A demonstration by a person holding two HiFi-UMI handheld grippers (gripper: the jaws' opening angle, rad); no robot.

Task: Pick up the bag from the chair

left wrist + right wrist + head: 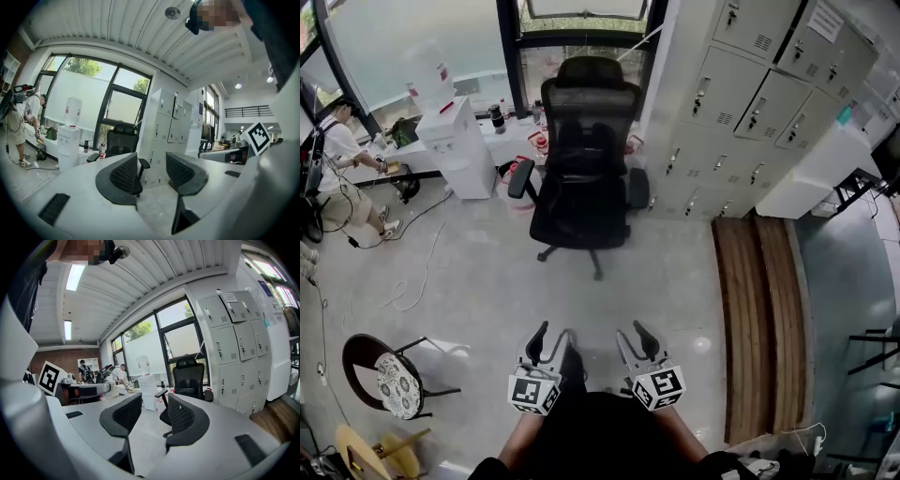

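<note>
You are holding the left gripper (555, 331) and the right gripper (630, 330) with jaws apart and empty, well apart from the chair (581, 211). The bag (584, 150), I think the dark shape on its seat, is probably sagging softly; aim for its top.

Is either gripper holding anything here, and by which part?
Nothing is held. The left gripper and right gripper both have jaws apart and empty, well short of the chair.
</note>
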